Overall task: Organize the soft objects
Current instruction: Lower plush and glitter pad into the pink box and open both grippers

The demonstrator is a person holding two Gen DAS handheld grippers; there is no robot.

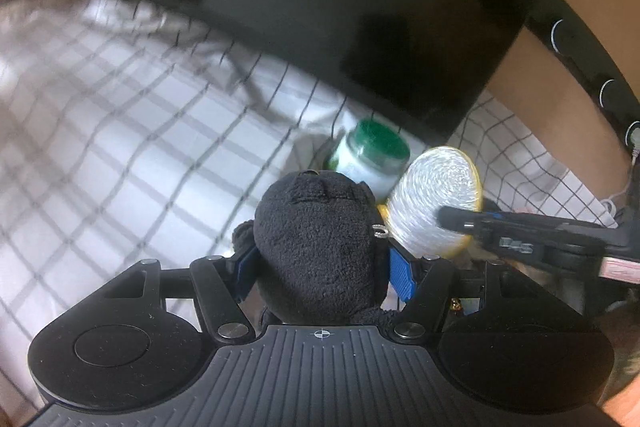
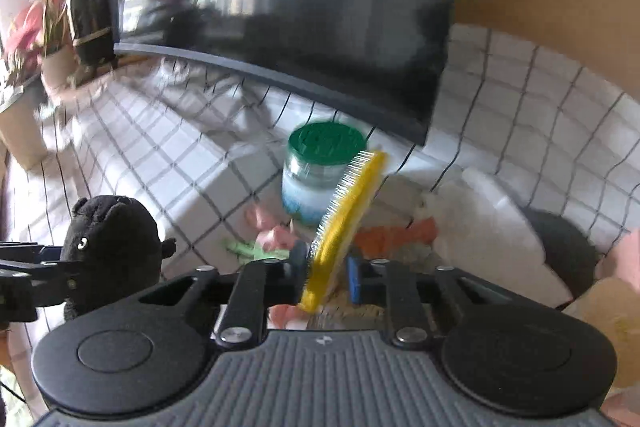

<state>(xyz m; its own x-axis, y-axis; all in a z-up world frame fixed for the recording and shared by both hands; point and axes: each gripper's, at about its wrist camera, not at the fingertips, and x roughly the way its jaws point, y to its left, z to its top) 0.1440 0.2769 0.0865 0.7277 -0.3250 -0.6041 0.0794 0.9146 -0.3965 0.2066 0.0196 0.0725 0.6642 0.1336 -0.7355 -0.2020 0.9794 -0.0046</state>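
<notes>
A: Left wrist view. What do you hold?

B: My left gripper [image 1: 320, 259] is clamped on a black fleece plush toy [image 1: 320, 239]; blue pads [image 1: 401, 275] press both its sides. The toy hangs above the white cloth with a dark grid [image 1: 120, 147]. Ahead: a glass jar with a green ribbed lid [image 1: 370, 155], just beside a yellow oval brush with fine metal bristles [image 1: 436, 199]. A dark flat screen [image 1: 360, 7] stands behind.

A: Right wrist view?

B: My right gripper [image 2: 326, 273] is pinched narrow on the yellow brush [image 2: 344, 223], held edge-on, tilted, bristles left. The jar [image 2: 320, 167] stands behind it. The plush toy [image 2: 110, 239] sits far left in the other gripper. Pink, orange and green soft pieces [image 2: 272, 239] lie on the cloth below; blurred.
</notes>
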